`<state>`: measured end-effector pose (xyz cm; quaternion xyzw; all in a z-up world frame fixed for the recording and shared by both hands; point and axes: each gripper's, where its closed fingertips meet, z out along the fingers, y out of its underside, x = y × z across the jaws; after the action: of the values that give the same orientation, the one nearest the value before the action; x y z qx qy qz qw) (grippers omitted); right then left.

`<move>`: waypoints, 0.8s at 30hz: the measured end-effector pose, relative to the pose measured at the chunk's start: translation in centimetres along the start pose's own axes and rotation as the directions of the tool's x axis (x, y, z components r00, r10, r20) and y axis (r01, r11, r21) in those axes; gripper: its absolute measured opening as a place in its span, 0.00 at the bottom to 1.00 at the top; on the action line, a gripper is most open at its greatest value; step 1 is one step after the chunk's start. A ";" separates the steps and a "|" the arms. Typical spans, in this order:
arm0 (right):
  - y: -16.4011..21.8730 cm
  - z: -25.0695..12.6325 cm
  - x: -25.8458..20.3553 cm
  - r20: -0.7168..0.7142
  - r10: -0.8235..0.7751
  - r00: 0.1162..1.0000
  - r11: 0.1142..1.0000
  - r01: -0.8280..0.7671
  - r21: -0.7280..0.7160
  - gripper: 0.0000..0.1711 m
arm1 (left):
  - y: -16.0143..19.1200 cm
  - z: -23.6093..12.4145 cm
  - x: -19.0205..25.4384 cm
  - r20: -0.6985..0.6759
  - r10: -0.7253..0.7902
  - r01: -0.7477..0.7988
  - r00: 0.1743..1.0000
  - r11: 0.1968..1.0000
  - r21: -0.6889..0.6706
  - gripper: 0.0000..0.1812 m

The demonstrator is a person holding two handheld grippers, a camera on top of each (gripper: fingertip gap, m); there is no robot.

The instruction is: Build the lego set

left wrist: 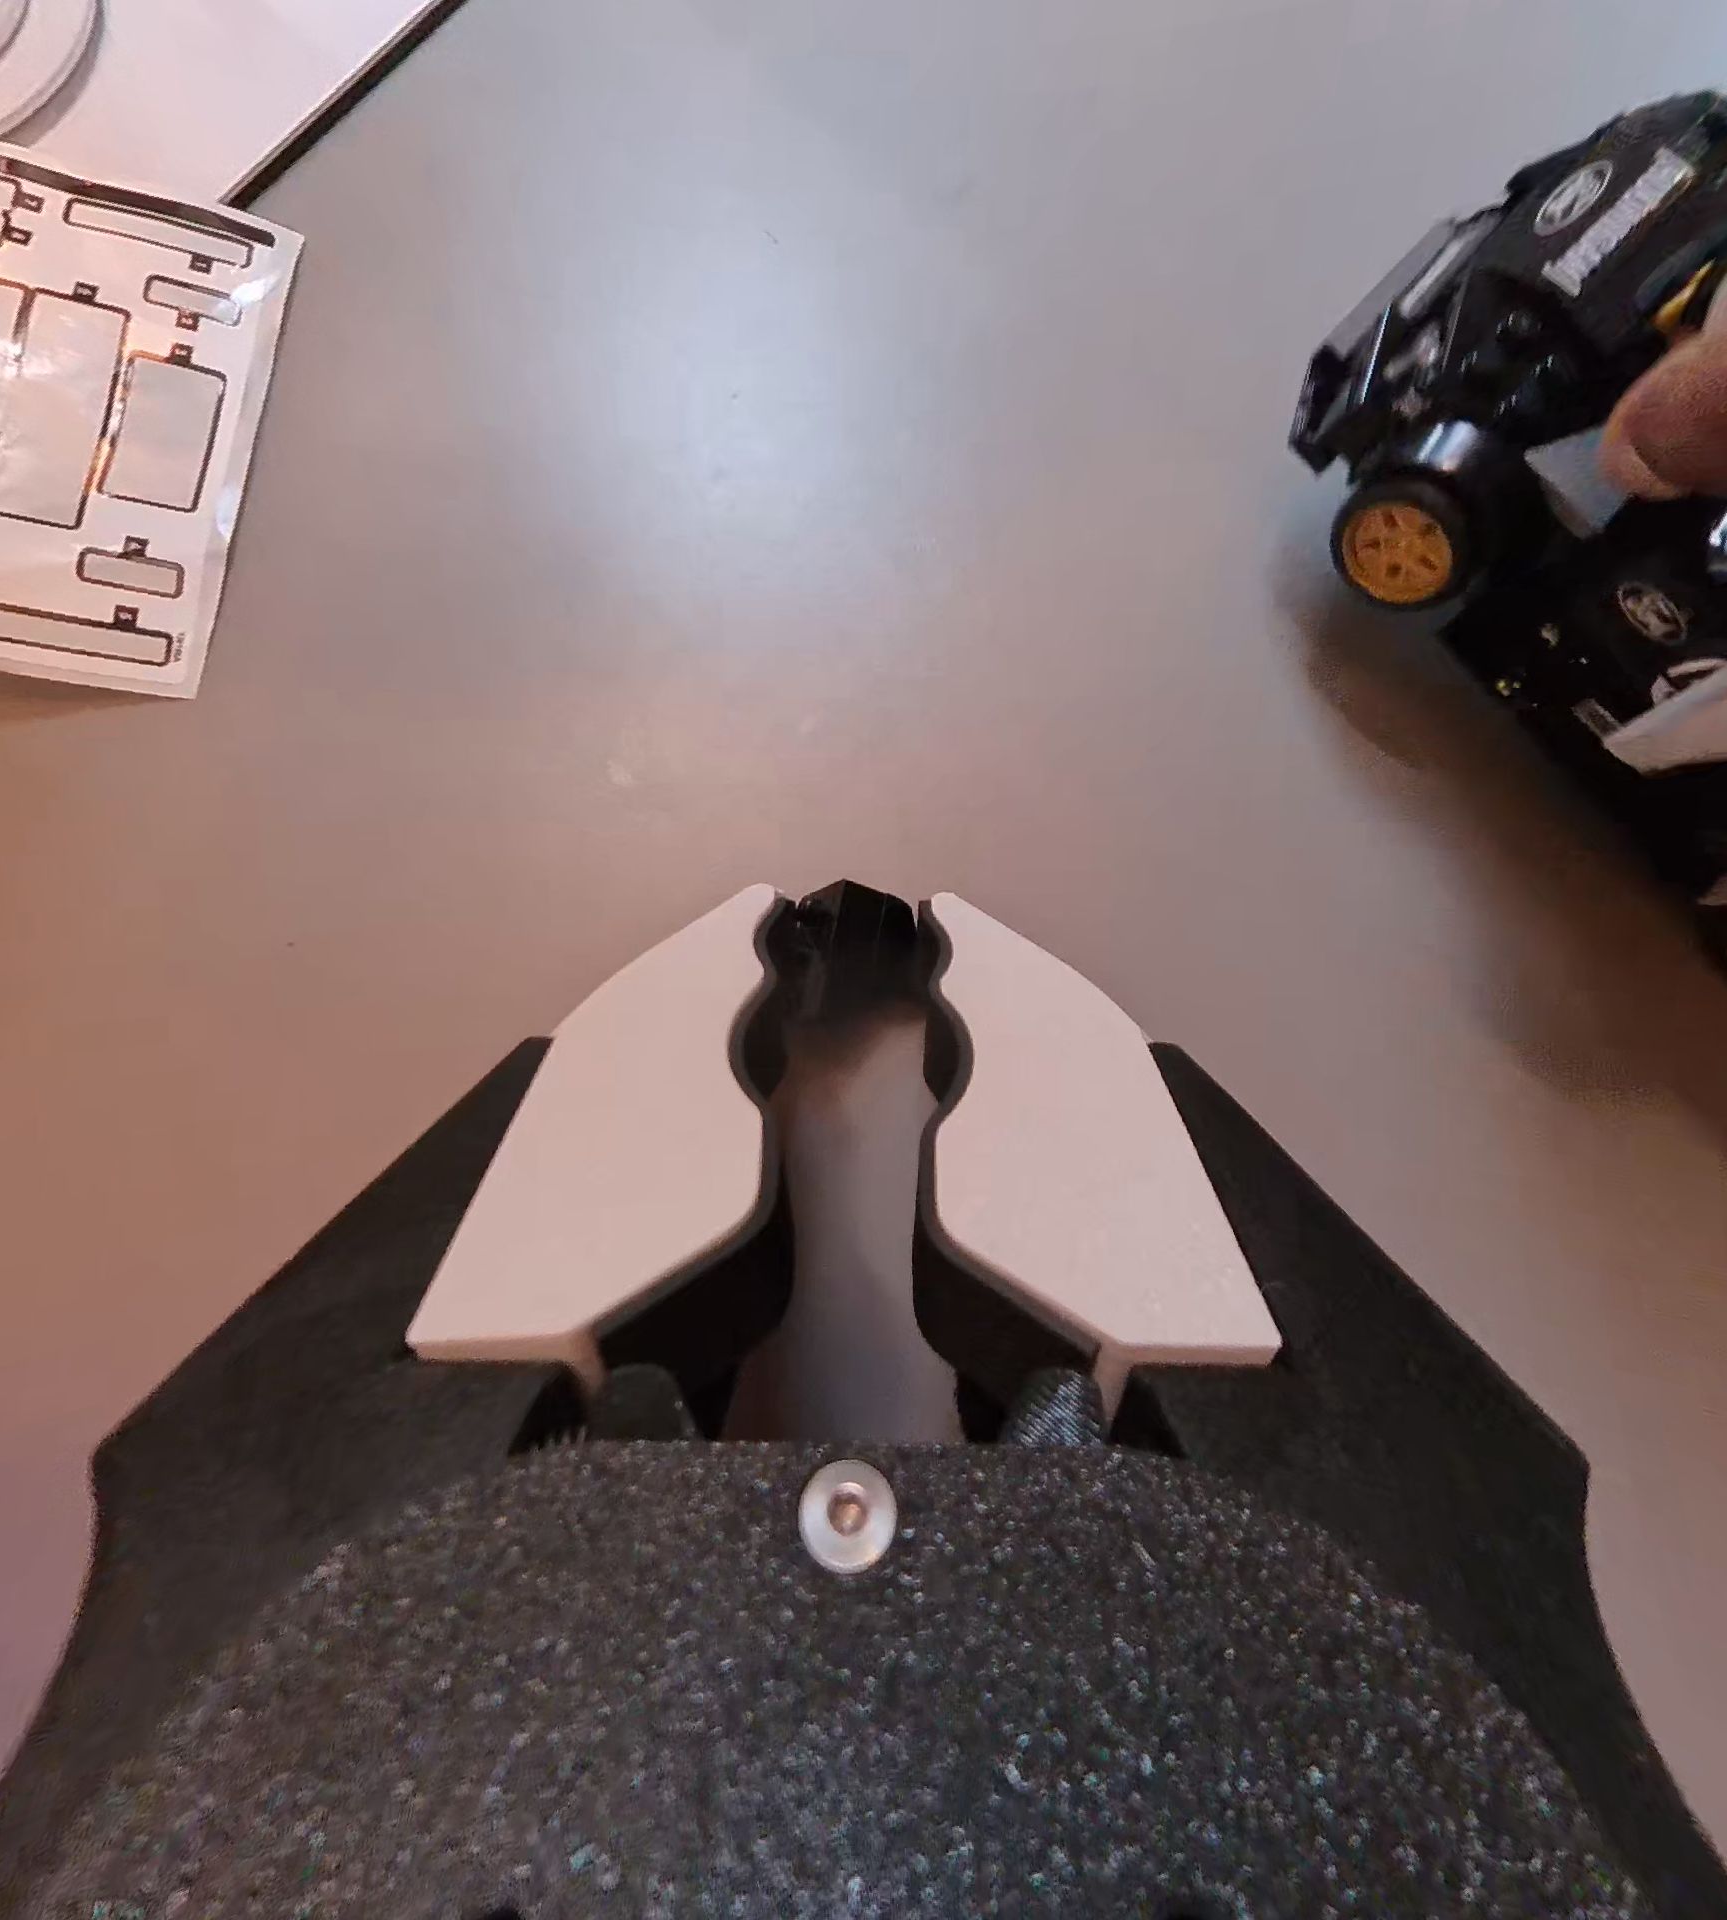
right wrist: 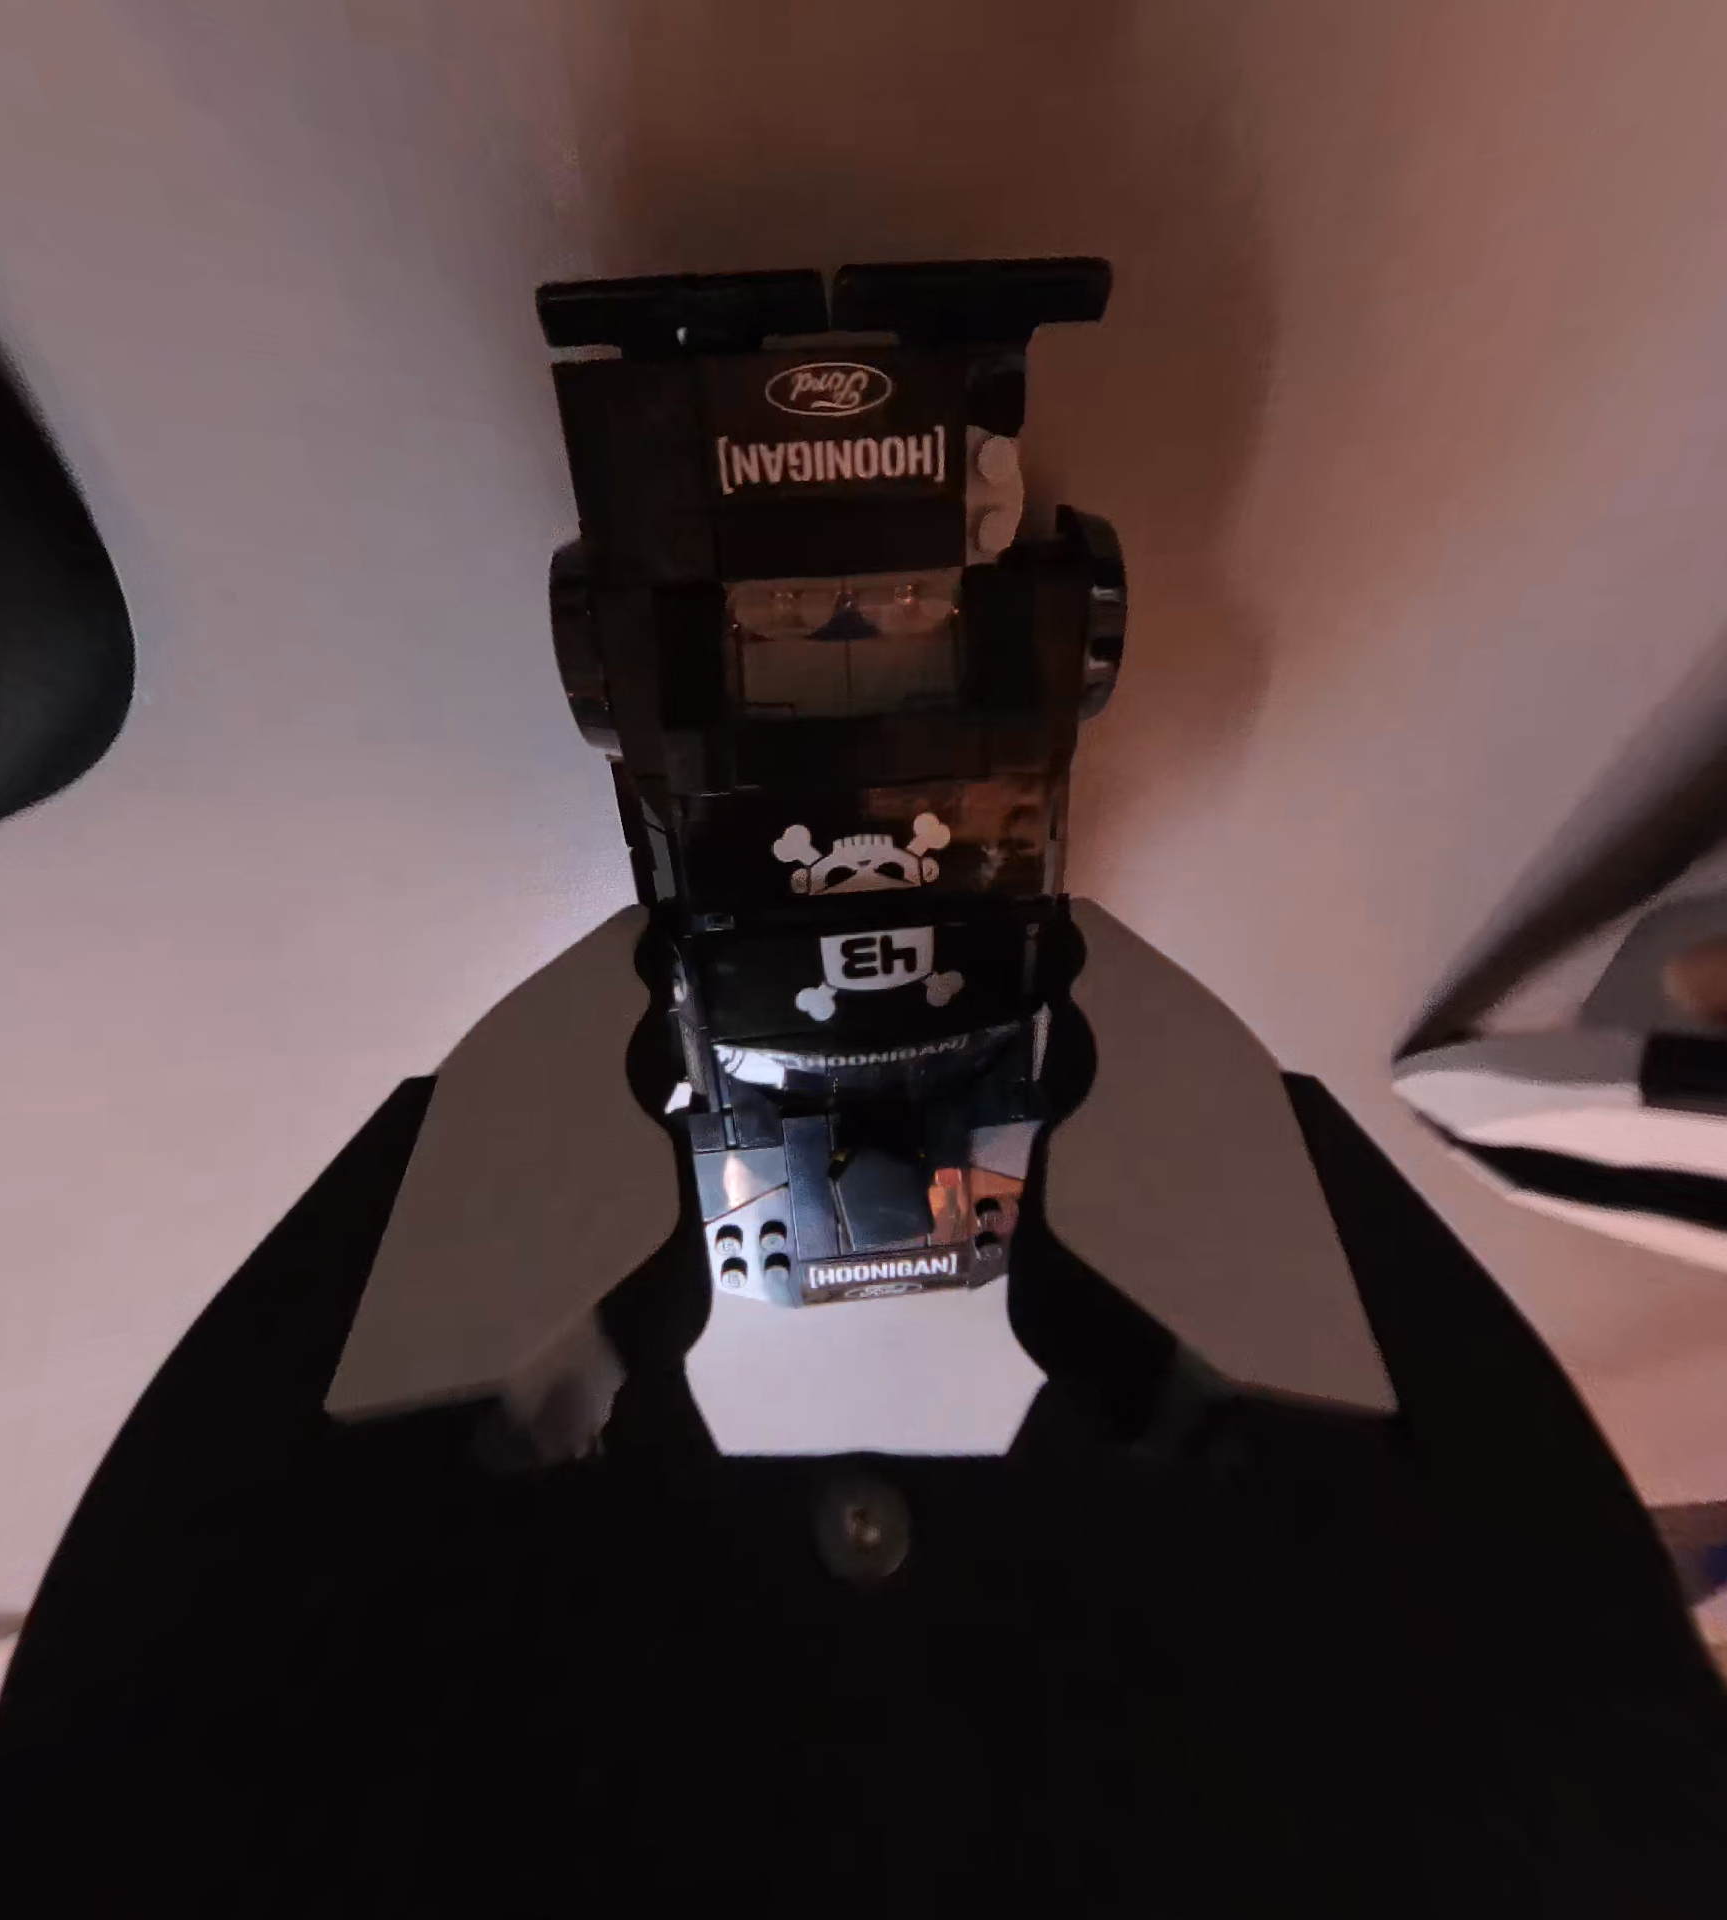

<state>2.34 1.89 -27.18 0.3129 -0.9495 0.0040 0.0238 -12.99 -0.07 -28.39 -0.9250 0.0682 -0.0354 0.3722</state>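
While pinched almost shut, left tool grips a small black lego piece at its very tips, low over the grey surface. Farther left, a mostly emptied sticker sheet lying flat. Far right in that view, the black lego car with gold wheel hubs, tilted in the air, a hand's fingers at its side.

In the right wrist view, right tool clamped across the car's body near one end, the rest stretching away, spoiler farthest. Background blurred; surroundings hard to tell.

Risks, as judgement: shallow tip hold could let the small piece twist or drop during pressing; pushing against the airborne car could pivot it in the clamp or pop bricks loose.
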 end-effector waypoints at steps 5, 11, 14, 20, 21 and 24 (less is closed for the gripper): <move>-0.4 0.7 -0.2 0.001 -0.211 0.978 0.977 0.211 -0.010 0.41 | -0.1 0.1 0.1 -0.006 0.002 -0.001 1.000 1.000 0.010 0.12; 0.1 1.1 -0.2 -0.030 -0.150 0.988 0.989 0.150 -0.018 0.43 | -0.2 0.2 0.3 -0.011 0.009 -0.009 1.000 1.000 0.015 0.12; 0.3 0.1 -0.7 -0.056 0.008 0.998 1.000 -0.009 -0.010 0.46 | -0.2 0.2 0.4 -0.015 0.016 -0.016 1.000 1.000 0.016 0.12; -1.9 -3.2 -1.4 -0.018 0.715 0.699 0.674 -0.683 0.279 0.43 | -0.2 0.3 0.6 -0.023 0.014 -0.014 1.000 1.000 0.009 0.13; -2.0 -4.0 -0.8 -0.008 0.815 0.580 0.543 -0.758 0.362 0.39 | -0.2 0.2 0.7 -0.024 0.017 -0.017 1.000 1.000 0.007 0.13; -1.3 -6.0 0.9 0.015 0.966 0.256 0.207 -0.811 0.547 0.23 | -0.2 0.3 0.9 -0.025 0.028 -0.028 0.999 1.000 0.001 0.13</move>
<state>2.65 0.50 -21.19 -0.3144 -0.8984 0.2887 0.1035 -12.04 0.15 -28.40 -0.9233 0.0859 -0.0414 0.3720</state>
